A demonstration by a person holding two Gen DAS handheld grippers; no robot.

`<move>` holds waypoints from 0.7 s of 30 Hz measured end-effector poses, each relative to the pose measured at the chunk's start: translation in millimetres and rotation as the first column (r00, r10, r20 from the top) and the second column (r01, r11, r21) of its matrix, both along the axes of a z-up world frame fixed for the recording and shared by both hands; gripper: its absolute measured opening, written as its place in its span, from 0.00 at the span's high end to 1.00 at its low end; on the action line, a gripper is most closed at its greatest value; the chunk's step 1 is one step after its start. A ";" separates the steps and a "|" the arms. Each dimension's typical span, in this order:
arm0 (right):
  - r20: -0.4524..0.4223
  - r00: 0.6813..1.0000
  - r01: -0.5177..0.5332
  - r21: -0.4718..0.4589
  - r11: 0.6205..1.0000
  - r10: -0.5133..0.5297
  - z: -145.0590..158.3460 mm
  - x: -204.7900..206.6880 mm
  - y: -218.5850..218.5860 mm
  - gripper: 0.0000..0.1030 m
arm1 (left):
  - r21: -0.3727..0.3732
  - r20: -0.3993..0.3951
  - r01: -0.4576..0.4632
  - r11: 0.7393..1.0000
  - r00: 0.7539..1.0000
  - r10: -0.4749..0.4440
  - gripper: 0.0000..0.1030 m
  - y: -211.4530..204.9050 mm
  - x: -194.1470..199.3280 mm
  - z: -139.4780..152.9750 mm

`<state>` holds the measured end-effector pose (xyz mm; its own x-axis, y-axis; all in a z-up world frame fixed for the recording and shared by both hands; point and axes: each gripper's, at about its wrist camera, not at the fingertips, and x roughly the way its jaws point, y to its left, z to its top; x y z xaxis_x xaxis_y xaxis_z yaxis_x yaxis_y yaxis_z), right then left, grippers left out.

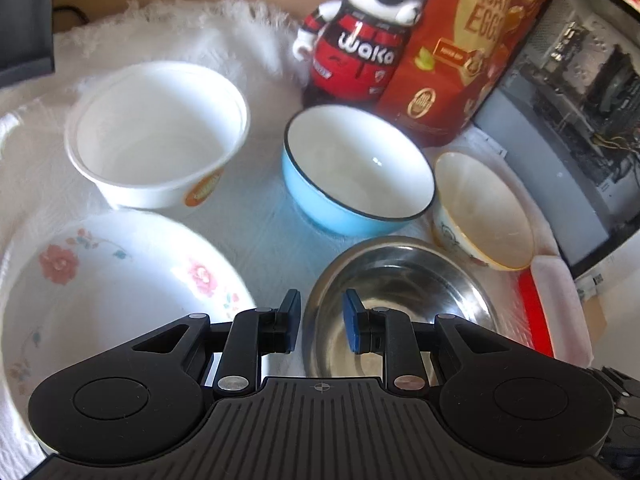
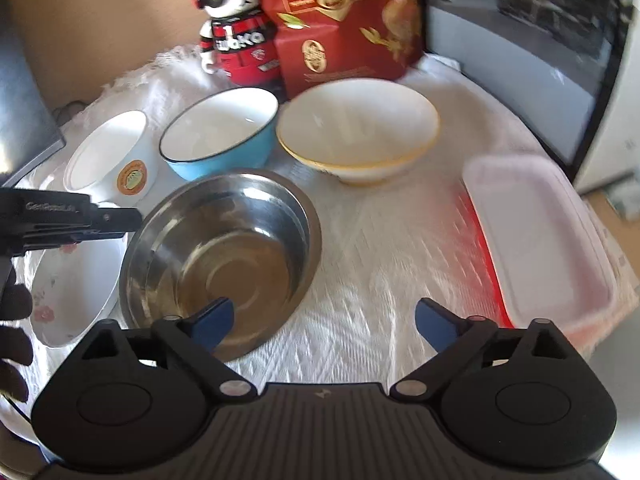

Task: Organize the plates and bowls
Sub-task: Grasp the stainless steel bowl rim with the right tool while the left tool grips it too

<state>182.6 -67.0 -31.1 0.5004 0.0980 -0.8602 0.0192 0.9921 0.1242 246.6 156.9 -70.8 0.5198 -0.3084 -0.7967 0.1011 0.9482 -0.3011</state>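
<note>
A steel bowl [image 1: 400,280] [image 2: 224,248] sits on the white cloth. To its left lies a floral plate [image 1: 100,280] [image 2: 68,288]. Behind them stand a white disposable bowl with an orange label [image 1: 156,136] [image 2: 108,160], a blue bowl [image 1: 356,168] [image 2: 220,136] and a cream gold-rimmed bowl [image 1: 480,208] [image 2: 356,132]. My left gripper [image 1: 322,314] [image 2: 134,222] straddles the steel bowl's left rim, one pad inside and one outside, with a gap on both sides. My right gripper [image 2: 324,316] stands wide open and holds nothing; its left fingertip is over the steel bowl's near edge.
A red and black toy figure [image 1: 360,32] and a red egg box [image 1: 460,52] stand at the back. A dark screen [image 2: 520,40] rises on the right. A pink-lidded container [image 2: 540,240] lies at the cloth's right edge. A dark-gloved hand [image 2: 12,320] shows at far left.
</note>
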 end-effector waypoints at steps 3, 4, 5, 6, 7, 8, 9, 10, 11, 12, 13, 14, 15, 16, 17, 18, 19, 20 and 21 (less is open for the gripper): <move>-0.033 0.999 -0.018 0.044 0.999 0.020 -9.8 21.2 -8.0 0.05 | 0.028 -0.018 0.007 1.000 1.000 -0.007 0.73 -7.3 7.5 -5.8; -0.046 0.999 -0.020 0.077 0.997 0.023 -13.4 28.8 -12.2 0.05 | 0.030 -0.024 0.000 1.000 1.000 0.000 0.74 -8.4 8.7 -7.2; -0.060 0.998 -0.018 0.114 0.993 0.024 -17.5 36.0 -16.7 0.05 | 0.036 -0.025 -0.002 0.999 1.000 0.003 0.74 -9.8 9.4 -8.4; -0.081 0.996 -0.012 0.151 0.988 0.025 -22.4 43.9 -21.0 0.10 | 0.043 -0.028 -0.004 0.999 1.000 0.006 0.75 -11.0 9.6 -9.4; -0.102 0.994 -0.011 0.178 0.984 0.029 -27.7 51.0 -23.8 0.18 | 0.049 -0.035 -0.012 0.999 0.999 0.013 0.77 -11.5 9.6 -10.0; -0.119 0.992 -0.014 0.195 0.981 0.038 -33.4 57.6 -25.0 0.23 | 0.052 -0.043 -0.019 0.998 0.999 0.021 0.77 -11.9 9.4 -10.5; -0.137 0.989 -0.018 0.201 0.979 0.046 -38.6 63.4 -25.3 0.29 | 0.053 -0.048 -0.022 0.998 0.999 0.025 0.78 -12.5 9.3 -10.3; -0.151 0.987 -0.026 0.208 0.978 0.058 -42.1 67.2 -24.4 0.32 | 0.054 -0.053 -0.027 0.998 0.998 0.030 0.80 -12.9 8.6 -9.7; -0.158 0.984 -0.045 0.225 0.973 0.082 -44.6 69.9 -23.4 0.34 | 0.048 -0.065 -0.035 0.998 0.997 0.039 0.81 -12.8 8.6 -9.8; -0.163 0.980 -0.069 0.246 0.967 0.111 -46.3 71.7 -21.6 0.36 | 0.032 -0.085 -0.050 0.998 0.995 0.053 0.82 -11.9 8.3 -10.3; -0.170 0.975 -0.092 0.263 0.960 0.140 -47.9 73.4 -19.1 0.37 | 0.005 -0.107 -0.073 0.997 0.992 0.073 0.82 -10.0 6.5 -11.1; -0.177 0.970 -0.113 0.273 0.955 0.165 -49.4 75.1 -16.4 0.38 | -0.024 -0.126 -0.089 0.996 0.988 0.086 0.82 -8.4 4.1 -12.2; -0.185 0.965 -0.129 0.281 0.951 0.185 -50.7 77.1 -14.0 0.38 | -0.042 -0.138 -0.091 0.995 0.987 0.084 0.81 -8.0 1.6 -12.9; -0.194 0.959 -0.142 0.293 0.946 0.205 -51.5 78.8 -11.5 0.36 | -0.036 -0.142 -0.086 0.996 0.987 0.080 0.82 -8.8 -1.8 -12.8; -0.201 0.954 -0.156 0.302 0.940 0.223 -51.5 79.8 -9.2 0.35 | -0.028 -0.146 -0.075 0.997 0.987 0.070 0.82 -10.1 -5.7 -12.3; -0.202 0.952 -0.164 0.290 0.943 0.228 -50.6 80.0 -7.7 0.35 | -0.026 -0.153 -0.065 0.998 0.986 0.061 0.82 -11.0 -10.2 -11.9; -0.203 0.949 -0.178 0.283 0.942 0.240 -49.5 80.2 -7.1 0.35 | -0.029 -0.165 -0.055 0.998 0.985 0.049 0.82 -11.7 -15.9 -11.7; -0.210 0.946 -0.184 0.284 0.941 0.249 -48.7 80.1 -7.8 0.35 | -0.034 -0.177 -0.043 0.999 0.984 0.036 0.82 -12.4 -21.4 -11.8; -0.220 0.942 -0.185 0.287 0.940 0.253 -47.8 79.7 -9.6 0.35 | -0.041 -0.190 -0.029 0.999 0.982 0.021 0.82 -13.1 -27.4 -12.3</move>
